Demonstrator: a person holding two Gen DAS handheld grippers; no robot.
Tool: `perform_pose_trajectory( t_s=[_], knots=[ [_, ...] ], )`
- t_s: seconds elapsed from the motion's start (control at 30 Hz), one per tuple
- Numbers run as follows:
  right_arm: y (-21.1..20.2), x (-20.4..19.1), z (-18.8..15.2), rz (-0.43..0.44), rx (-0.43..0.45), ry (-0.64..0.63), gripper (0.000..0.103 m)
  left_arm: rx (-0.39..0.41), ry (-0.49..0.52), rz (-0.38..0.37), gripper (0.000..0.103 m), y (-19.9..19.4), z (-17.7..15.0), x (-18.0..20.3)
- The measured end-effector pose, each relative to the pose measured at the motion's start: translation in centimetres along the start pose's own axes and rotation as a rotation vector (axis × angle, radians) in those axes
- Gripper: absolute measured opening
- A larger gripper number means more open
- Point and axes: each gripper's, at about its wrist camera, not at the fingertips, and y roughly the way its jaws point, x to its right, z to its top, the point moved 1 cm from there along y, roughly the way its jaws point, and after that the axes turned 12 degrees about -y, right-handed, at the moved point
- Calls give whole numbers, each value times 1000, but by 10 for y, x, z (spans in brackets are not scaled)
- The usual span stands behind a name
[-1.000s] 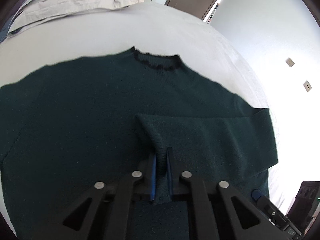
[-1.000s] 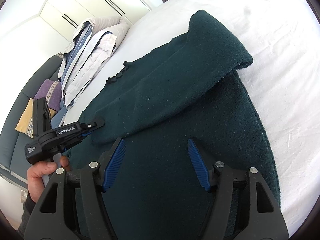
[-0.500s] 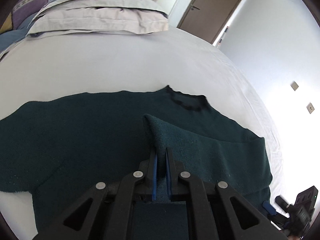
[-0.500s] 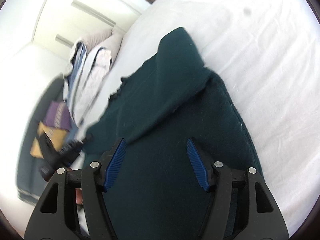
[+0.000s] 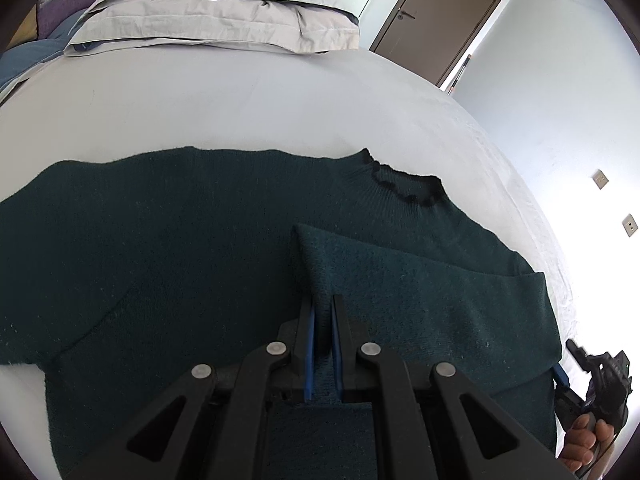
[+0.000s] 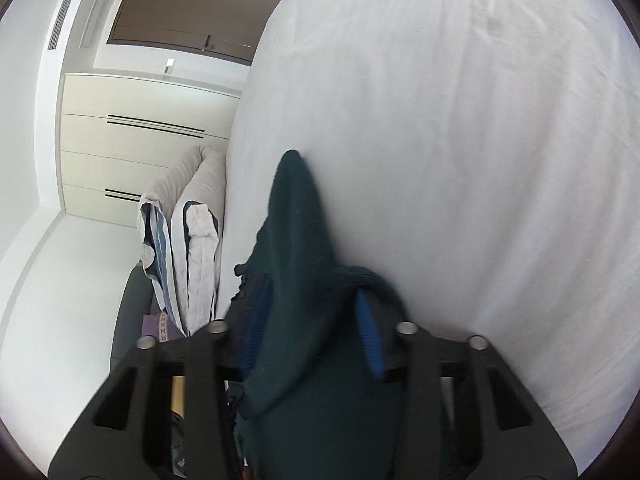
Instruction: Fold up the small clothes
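Note:
A dark green sweater [image 5: 200, 248] lies flat on the white bed, neck [image 5: 404, 188] toward the far right. Its right sleeve [image 5: 420, 280] is folded across the body. My left gripper [image 5: 323, 312] is shut on the cuff of that sleeve. In the right wrist view the sweater's folded edge [image 6: 304, 280] lies between the blue pads [image 6: 368, 336] of my right gripper [image 6: 312, 332], which stands open around the cloth. The right gripper also shows in the left wrist view [image 5: 596, 376], at the sweater's right edge.
Stacked grey and blue-striped pillows [image 5: 224, 12] lie at the head of the bed. A brown door [image 5: 440, 16] is beyond. Bare white sheet [image 6: 460, 140] stretches to the right of the sweater. White wardrobes [image 6: 132, 152] stand on the left.
My right gripper has dropped low and pushed in around the sweater's folded right edge, with the view tilting up. My left gripper has kept hold of the cuff and pulled it slightly toward me.

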Motion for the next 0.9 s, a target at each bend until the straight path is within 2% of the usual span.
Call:
perform_pose_trajectory(
  t_s=[0.07,0.13,0.17,0.2,0.33,0.43,0.5,0.6,0.67,0.73,0.77,0.8,0.9],
  knots=[
    [-1,-1,1,2,-3,-16,26,2,-2,-4,8,-1,0,-1],
    [-5,-9,1,-8,-29,-30,30,3,0,-12,8,-1,0,-2],
    [-11,-18,3,-21,-37,-56,40,3,3,-17,8,-1,0,-2],
    [-17,-25,5,-34,-25,-86,45,4,5,-20,8,-1,0,-3],
    [-28,-69,32,-149,14,-281,45,11,-2,-29,9,1,-7,-8],
    [13,-93,59,-232,-70,-407,45,19,-6,-35,9,2,-9,-10],
    [47,-98,75,-324,-123,-469,45,23,5,-34,9,3,-10,-10],
    [88,-94,92,-389,-184,-490,45,21,-1,-52,9,7,-12,-14],
    [97,-95,95,-423,-179,-547,41,13,-25,-70,11,10,-10,-19],
    [106,-100,96,-513,-184,-634,22,7,-43,-83,11,12,-9,-22],
    [104,-98,95,-532,-183,-651,14,9,-44,-86,11,12,-9,-22],
    [105,-99,98,-537,-182,-654,10,14,-40,-84,11,12,-10,-21],
    [111,-101,99,-571,-175,-696,7,36,-25,-70,11,11,-14,-18]
  ],
)
